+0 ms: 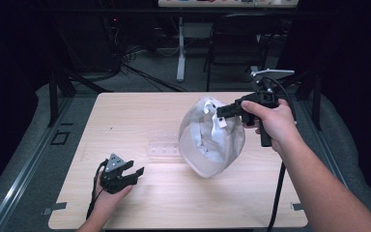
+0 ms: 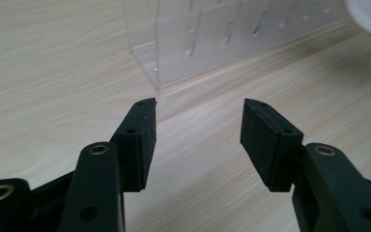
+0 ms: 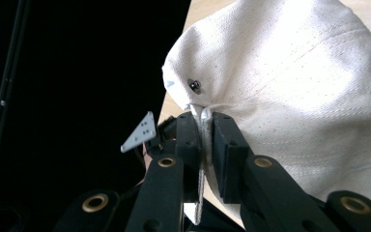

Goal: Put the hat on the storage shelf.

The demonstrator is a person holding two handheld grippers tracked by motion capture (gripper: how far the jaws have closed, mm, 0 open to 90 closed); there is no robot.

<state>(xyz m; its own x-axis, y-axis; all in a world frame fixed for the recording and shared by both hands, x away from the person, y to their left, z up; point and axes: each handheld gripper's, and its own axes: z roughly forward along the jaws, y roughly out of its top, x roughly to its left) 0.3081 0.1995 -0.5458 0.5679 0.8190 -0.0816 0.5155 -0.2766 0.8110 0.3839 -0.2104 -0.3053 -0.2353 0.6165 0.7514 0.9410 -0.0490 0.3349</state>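
Cap: we see a cream cloth cap [image 1: 211,137] hanging from the right gripper [image 1: 224,112], lifted over the right half of the table [image 1: 125,121], its lower edge near or at the tabletop; we cannot tell which.
Cap axis: its long axis runs down and slightly away from the jaws, the hollow inside facing us in the high view, inner white lining showing.
Right jaws: clenched on a thin fold of the cap's edge [image 3: 204,121]; the cloth is pinched between both pads, just below a small metal eyelet [image 3: 195,85].
Left jaws: the left gripper [image 2: 199,137] stands released, pads well apart, nothing between them, bare wood under the gap.
Ahead of left jaws: a clear plastic rack [image 2: 212,38] with slots, near the tips but apart from them.
Materials: coarse woven canvas with stitched seams; matte black pads; pale wood-grain tabletop.
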